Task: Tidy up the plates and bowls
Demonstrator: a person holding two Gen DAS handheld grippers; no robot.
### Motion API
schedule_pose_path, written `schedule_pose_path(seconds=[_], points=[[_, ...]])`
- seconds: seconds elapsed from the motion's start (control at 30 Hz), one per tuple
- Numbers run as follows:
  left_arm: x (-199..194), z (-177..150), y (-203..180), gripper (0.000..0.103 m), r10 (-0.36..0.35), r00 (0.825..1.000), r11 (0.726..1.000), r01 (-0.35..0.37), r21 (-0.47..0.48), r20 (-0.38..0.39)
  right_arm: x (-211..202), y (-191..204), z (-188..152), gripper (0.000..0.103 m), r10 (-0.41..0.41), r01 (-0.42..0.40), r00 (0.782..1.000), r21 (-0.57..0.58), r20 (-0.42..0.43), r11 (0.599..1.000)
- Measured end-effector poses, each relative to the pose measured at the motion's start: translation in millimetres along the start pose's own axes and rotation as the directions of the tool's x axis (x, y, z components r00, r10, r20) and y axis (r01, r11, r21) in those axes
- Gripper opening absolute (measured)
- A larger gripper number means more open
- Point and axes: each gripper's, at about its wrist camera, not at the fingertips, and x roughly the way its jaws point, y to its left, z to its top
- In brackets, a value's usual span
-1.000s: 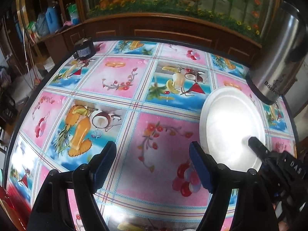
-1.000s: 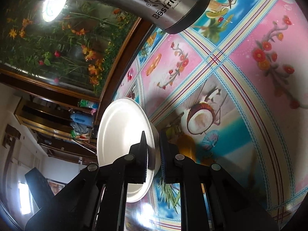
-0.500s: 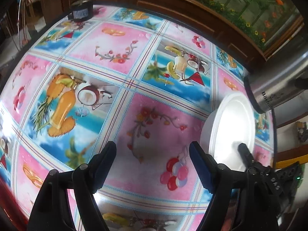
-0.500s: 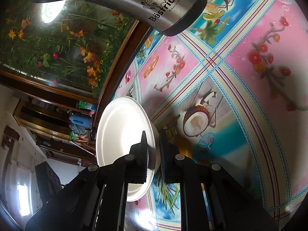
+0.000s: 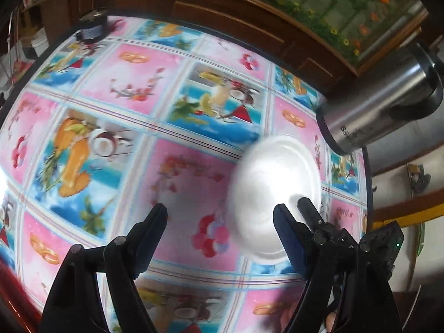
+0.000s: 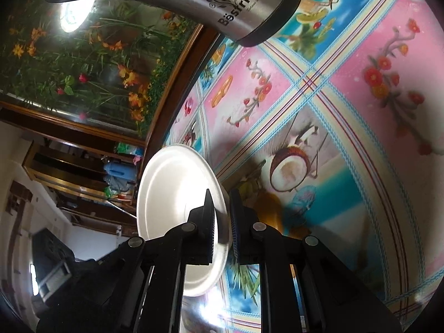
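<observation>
Plate (image 5: 273,183) motion-blurred; kettle (image 6: 194,2) top cut off by edge.

Both wrist views — close, overlapping on the plate (image 5: 273,186).

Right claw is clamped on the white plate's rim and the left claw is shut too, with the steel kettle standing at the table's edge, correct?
Not quite: the left claw is open and holds nothing, as the left wrist view shows. The right claw is clamped on the white plate rim, and the steel kettle stands at the table's edge.
</observation>
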Motion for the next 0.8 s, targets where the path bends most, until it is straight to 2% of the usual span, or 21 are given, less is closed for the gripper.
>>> schedule_pose_path(seconds=[0.1, 0.2, 0.37, 0.43, 0.5, 0.6, 0.7, 0.8], points=[[13, 5, -1, 0.079, 0.016, 1.0, 1.0, -0.016, -0.009, -0.01, -1, -2, 1, 0.024, 0.025, -0.025, 1.0, 0.021, 0.002, 0.999], [21, 8, 3, 0.079, 0.007, 1.0, 0.999, -0.008, -0.031, -0.023, 1, -1, 1, 0.024, 0.026, -0.026, 1.0, 0.019, 0.0, 0.999], [20, 7, -1, 0.077, 0.048, 0.999, 0.999, -0.047, -0.023, 0.026, 0, 2, 0, 0.024, 0.024, -0.024, 1.0, 0.01, 0.006, 1.0], [20, 7, -2, 0.069, 0.073, 0.996, 0.997, -0.073, -0.013, 0.041, 0, 4, 0, 0.024, 0.02, -0.02, 1.0, -0.001, 0.012, 1.0], [22, 7, -3, 0.049, 0.083, 0.996, 0.997, -0.083, -0.009, 0.033, -1, 7, -2, 0.024, 0.013, -0.012, 1.0, -0.023, 0.02, 1.0], [25, 6, -4, 0.032, 0.089, 0.995, 0.996, -0.089, -0.007, 0.033, -1, 13, -2, 0.024, -0.005, 0.007, 1.0, -0.06, 0.031, 0.998], [25, 5, -3, 0.021, 0.094, 0.994, 0.995, -0.093, -0.017, 0.054, -2, 12, -1, 0.023, -0.018, 0.021, 0.999, -0.06, 0.046, 0.998], [24, 4, -6, 0.014, 0.088, 0.994, 0.996, -0.088, -0.006, 0.063, -2, 14, -1, 0.016, -0.028, 0.032, 0.998, -0.076, 0.055, 0.997]])
